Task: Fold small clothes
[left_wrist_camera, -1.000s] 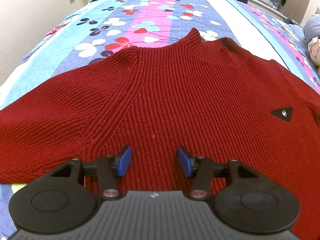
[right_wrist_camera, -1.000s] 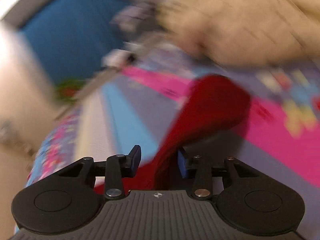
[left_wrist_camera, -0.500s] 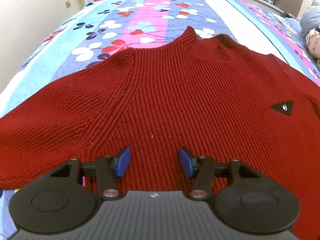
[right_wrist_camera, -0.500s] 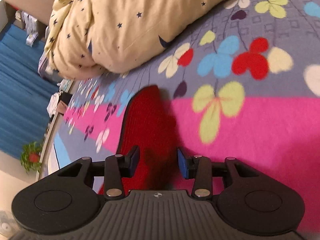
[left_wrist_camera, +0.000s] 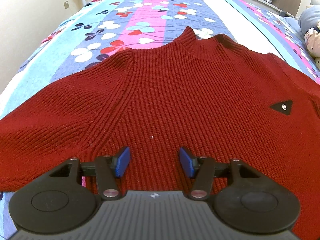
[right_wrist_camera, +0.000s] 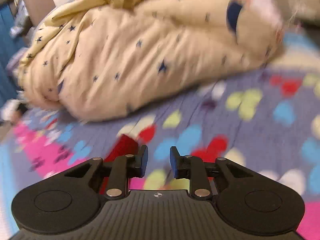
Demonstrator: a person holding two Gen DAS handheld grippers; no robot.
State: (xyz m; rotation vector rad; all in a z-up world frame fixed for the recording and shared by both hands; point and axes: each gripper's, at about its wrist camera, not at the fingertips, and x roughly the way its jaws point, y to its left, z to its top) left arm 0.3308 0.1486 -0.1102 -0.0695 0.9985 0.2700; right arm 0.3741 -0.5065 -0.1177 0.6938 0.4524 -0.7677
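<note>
Left fingers: blue pads (left_wrist_camera: 122, 161) of the left gripper (left_wrist_camera: 154, 162) stand wide apart with nothing between them, poised over the lower body of the sweater.
Right fingers: dark pads (right_wrist_camera: 143, 160) of the right gripper (right_wrist_camera: 157, 160) are parted to a medium gap and hold nothing; only bedspread shows between them.
Sweater: a dark red ribbed knit sweater (left_wrist_camera: 170, 100) lies spread flat and face up on the bed, collar (left_wrist_camera: 208, 44) pointing away from the left camera, one sleeve running off to the left edge of that view.
Logo patch: a small black triangle (left_wrist_camera: 282, 107) sits on the chest toward the right of the left wrist view.
Sleeve end: in the right wrist view a red strip of knit (right_wrist_camera: 124, 147) lies on the bedspread just left of the left finger, beside it and outside the gap; whether it touches the finger cannot be told.
Bedspread: striped pink, violet and light blue with clover-like flowers (left_wrist_camera: 144, 6); the right view of it (right_wrist_camera: 250, 130) is motion-blurred.
Duvet: a bunched cream duvet with dark stars (right_wrist_camera: 140, 56) lies on the bed beyond the right gripper.
</note>
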